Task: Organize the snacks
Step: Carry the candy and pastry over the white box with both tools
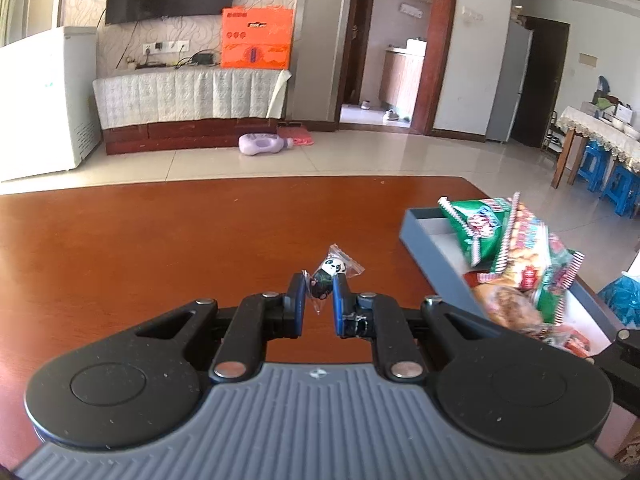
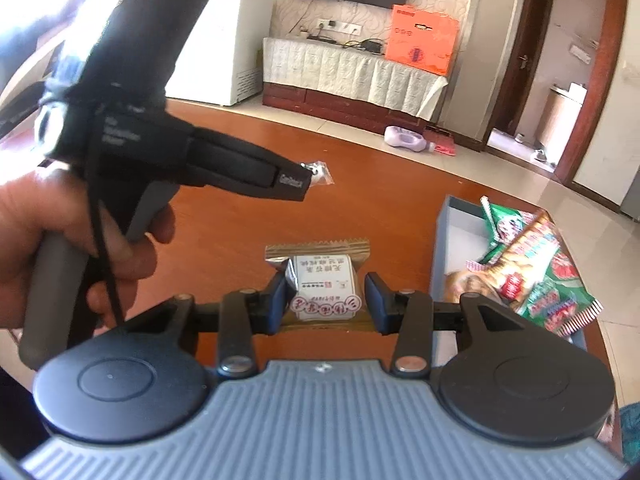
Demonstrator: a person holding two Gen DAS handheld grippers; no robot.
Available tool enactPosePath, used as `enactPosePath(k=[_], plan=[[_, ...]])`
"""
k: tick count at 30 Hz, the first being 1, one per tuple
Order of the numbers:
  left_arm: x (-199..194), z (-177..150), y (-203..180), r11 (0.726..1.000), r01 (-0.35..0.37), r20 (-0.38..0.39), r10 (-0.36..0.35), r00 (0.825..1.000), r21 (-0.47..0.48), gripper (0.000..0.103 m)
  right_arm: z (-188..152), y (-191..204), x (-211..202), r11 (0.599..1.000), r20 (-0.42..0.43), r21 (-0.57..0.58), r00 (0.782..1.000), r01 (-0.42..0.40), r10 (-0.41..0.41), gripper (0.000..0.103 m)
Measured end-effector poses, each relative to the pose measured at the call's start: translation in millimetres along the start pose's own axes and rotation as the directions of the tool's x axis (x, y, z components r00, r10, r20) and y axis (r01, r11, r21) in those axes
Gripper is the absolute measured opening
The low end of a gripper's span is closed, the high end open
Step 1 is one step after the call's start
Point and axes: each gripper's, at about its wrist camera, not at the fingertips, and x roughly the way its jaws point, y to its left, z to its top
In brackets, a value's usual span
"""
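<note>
My left gripper (image 1: 319, 286) is shut on a small panda candy (image 1: 330, 270) in a clear wrapper, held over the brown table (image 1: 160, 248). It also shows in the right wrist view (image 2: 310, 172), with the candy (image 2: 319, 173) at its tip. My right gripper (image 2: 326, 290) is open around a gold-wrapped pastry with a white label (image 2: 324, 284) lying on the table; the left finger touches it, the right finger stands a little apart. A grey box (image 1: 430, 258) at the right holds green and red snack bags (image 1: 520, 248); it also shows in the right wrist view (image 2: 440, 256).
The table edge curves at the far side, with tiled floor beyond. A TV cabinet with an orange box (image 1: 256, 38), a white freezer (image 1: 44, 100) and a purple bottle (image 1: 262, 145) on the floor stand far behind. Blue stools (image 1: 612, 176) are at far right.
</note>
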Motion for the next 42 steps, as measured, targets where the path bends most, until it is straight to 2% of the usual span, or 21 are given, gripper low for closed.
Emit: enactPosePath(k=[14, 29, 42], plan=[[9, 8, -45, 0.997, 0.067, 0.010, -0.068, 0.998, 0.035, 0.017, -18, -44, -30, 0.997, 0.027, 0.063, 0.998, 0.050, -0.052, 0.045], [21, 11, -95, 0.985, 0.151, 0.026, -0.154, 0.988, 0.081, 0.017, -32, -75, -40, 0.989, 0.014, 0.110, 0.995, 0.097, -0.099, 0.045], [84, 27, -131, 0.980, 0.183, 0.004, -0.184, 0.983, 0.081, 0.017, -39, -110, -19, 0.980, -0.029, 0.153, 0.992, 0.124, -0.121, 0.045]])
